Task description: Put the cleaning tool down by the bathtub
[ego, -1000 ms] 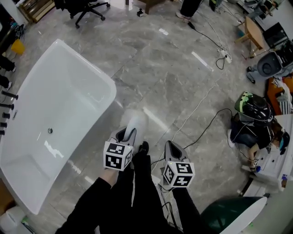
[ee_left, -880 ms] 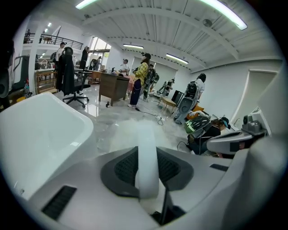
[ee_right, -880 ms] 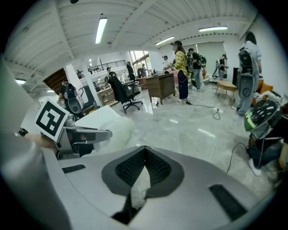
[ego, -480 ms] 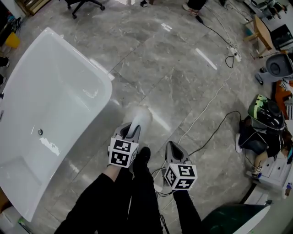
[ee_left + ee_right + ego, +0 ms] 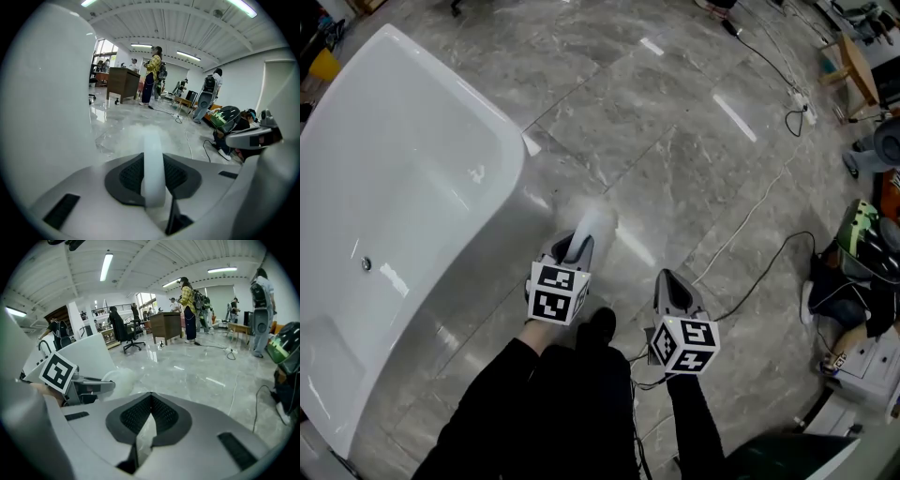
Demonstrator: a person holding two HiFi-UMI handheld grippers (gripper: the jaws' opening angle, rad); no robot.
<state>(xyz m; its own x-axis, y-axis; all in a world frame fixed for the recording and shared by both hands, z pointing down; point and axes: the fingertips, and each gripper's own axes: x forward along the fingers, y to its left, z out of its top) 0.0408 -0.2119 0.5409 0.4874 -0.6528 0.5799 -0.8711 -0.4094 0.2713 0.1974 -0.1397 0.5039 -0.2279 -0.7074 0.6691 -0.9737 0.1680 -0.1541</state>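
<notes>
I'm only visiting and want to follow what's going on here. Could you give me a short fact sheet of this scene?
place: grey stone-look floor, with a white bathtub at the left
left gripper: closed on the white cleaning tool, with the handle between its pads
tool's position: just past the bathtub's outer wall, held and not yet released
right gripper: jaws together, nothing in them
holder: a person in dark trousers, standing beside the tub

left tongs [image 5: 578,244], right tongs [image 5: 667,277]: grey | cubes [image 5: 557,292]: black-white markers | sleeves [image 5: 502,398]: black
</notes>
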